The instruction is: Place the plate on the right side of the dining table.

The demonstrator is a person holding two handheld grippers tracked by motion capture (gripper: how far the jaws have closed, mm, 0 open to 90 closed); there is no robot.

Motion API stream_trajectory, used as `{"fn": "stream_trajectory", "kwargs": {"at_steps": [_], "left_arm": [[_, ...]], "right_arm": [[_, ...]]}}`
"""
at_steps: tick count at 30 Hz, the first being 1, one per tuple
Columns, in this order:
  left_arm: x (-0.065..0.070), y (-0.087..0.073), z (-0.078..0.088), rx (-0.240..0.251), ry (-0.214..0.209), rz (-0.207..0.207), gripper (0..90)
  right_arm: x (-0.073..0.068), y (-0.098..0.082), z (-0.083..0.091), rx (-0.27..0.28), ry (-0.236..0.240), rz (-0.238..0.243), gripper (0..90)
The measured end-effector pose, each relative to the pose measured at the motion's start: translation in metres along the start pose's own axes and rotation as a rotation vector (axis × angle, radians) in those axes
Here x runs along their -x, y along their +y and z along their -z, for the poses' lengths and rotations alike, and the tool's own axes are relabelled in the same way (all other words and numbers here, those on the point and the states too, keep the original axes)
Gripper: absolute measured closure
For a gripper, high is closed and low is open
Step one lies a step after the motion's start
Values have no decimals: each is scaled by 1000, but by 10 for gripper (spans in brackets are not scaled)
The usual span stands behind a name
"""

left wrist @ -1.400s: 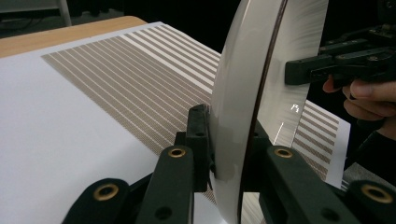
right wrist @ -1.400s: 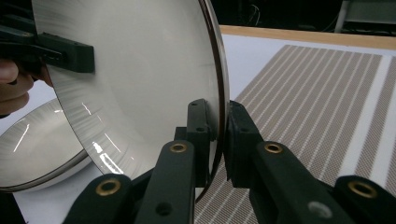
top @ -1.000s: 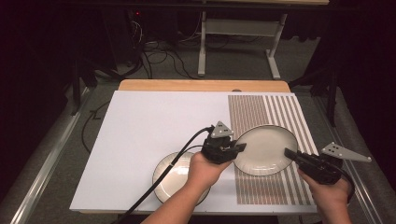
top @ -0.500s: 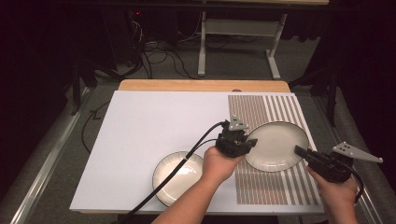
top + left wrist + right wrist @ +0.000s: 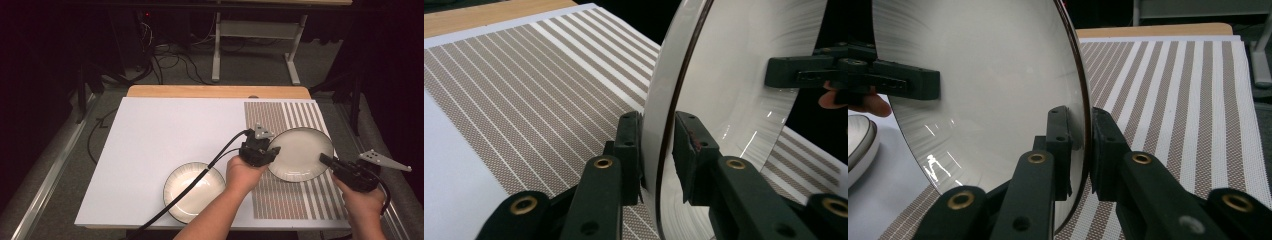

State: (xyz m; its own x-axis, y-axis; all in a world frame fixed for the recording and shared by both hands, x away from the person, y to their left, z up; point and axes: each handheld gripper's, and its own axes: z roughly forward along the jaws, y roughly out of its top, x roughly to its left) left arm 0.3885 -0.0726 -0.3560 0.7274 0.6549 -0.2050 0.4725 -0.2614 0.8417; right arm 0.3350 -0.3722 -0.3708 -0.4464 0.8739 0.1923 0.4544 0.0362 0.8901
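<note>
striped mat (image 5: 300,195) partly hidden under plate (image 5: 302,152).

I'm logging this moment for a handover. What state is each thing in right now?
Plate: held by its rim at opposite edges, over the striped mat.
Left gripper: rim between its jaws, a sliver of gap at one pad.
Right gripper: shut on the plate's rim.
Bowl: upright on the white board, untouched.
Striped mat: lying flat.

Dim room, lit table, plate (image 5: 988,75) glare
</note>
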Motion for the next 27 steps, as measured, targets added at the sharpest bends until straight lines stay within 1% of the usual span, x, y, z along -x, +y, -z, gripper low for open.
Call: {"fn": "stream_trajectory", "kwargs": {"at_steps": [3, 6, 7, 8, 11, 12, 13, 16, 19, 21, 22, 25, 27], "left_arm": [[0, -1, -3, 0, 6, 6, 733], [-3, -3, -8, -18, 10, 16, 728], [-3, -4, -9, -21, 20, 12, 726], [-3, -4, -11, -25, 13, 22, 725], [-4, -6, -14, -31, 25, 22, 721], [-4, -7, -17, -41, 25, 34, 720], [-5, -8, -19, -48, 28, 36, 719], [-4, -10, -22, -60, 39, 33, 714], [-5, -13, -27, -86, 62, 33, 716], [-5, -14, -27, -84, 67, 35, 716], [-6, -14, -28, -84, 71, 47, 716], [-6, -14, -29, -80, 77, 59, 715], [-6, -13, -30, -76, 90, 68, 715]], "right_arm": [[1, 0, -2, -3, -6, 3, 828], [3, -2, -5, -12, -12, 7, 829], [3, -3, -5, -17, -16, 10, 830], [3, -3, -6, -22, -19, 7, 831], [5, -5, -8, -29, -28, 13, 831], [5, -6, -8, -35, -31, 14, 830], [6, -6, -9, -37, -33, 16, 831], [7, -9, -12, -55, -42, 14, 831], [8, -11, -13, -65, -48, 26, 833], [8, -11, -14, -68, -50, 31, 836], [8, -11, -14, -67, -48, 29, 837], [9, -12, -15, -73, -51, 24, 837], [10, -12, -15, -73, -49, 18, 839]]}}
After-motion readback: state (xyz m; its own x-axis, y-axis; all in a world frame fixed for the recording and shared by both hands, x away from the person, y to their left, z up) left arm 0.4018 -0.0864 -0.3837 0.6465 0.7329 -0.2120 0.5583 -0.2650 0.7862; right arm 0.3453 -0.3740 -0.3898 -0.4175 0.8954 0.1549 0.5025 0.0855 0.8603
